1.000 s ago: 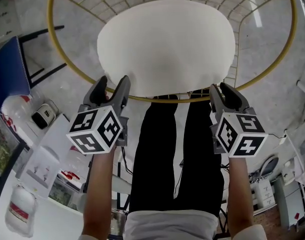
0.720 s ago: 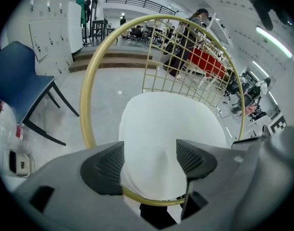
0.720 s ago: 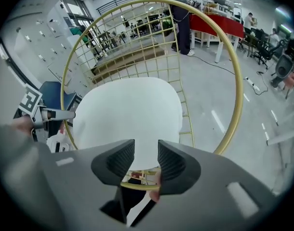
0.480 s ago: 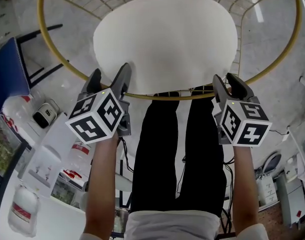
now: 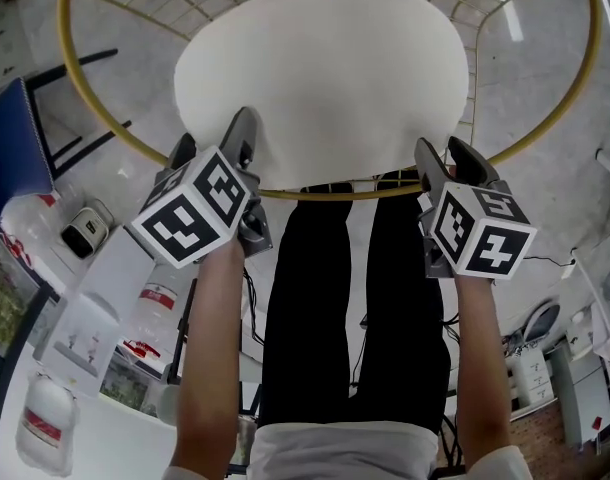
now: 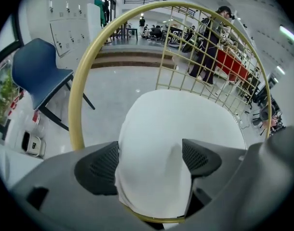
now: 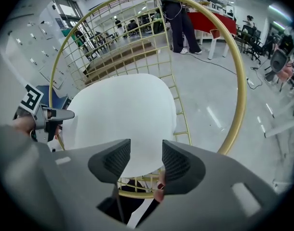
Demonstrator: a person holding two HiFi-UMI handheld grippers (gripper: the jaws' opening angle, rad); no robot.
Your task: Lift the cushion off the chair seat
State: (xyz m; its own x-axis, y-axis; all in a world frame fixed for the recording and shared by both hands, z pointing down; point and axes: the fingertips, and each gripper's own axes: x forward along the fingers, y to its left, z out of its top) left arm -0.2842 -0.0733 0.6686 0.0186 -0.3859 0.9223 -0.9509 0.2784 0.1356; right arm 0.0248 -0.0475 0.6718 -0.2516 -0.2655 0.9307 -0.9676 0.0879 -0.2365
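A round white cushion (image 5: 325, 78) lies on the seat of a gold wire chair (image 5: 335, 192). My left gripper (image 5: 213, 136) is at the cushion's front left edge. In the left gripper view the cushion (image 6: 180, 124) bulges up between the widening jaws of the left gripper (image 6: 149, 160), and the pads sit beside it without squeezing it. My right gripper (image 5: 442, 150) is at the front right edge, just over the gold rim. Its jaws are opening too. In the right gripper view the cushion (image 7: 123, 114) lies beyond the right gripper (image 7: 143, 160), with nothing pinched.
A blue chair (image 5: 10, 138) stands at the left. A white table (image 5: 75, 338) with bottles and cartons is at lower left. The person's black trousers (image 5: 355, 298) are right behind the chair rim. The gold backrest grid (image 7: 113, 37) rises behind the cushion. People (image 6: 207, 37) stand far off.
Both grippers have slid onto the cushion's front edge and their jaws have spread wider. The left gripper has rolled, turning its marker cube.
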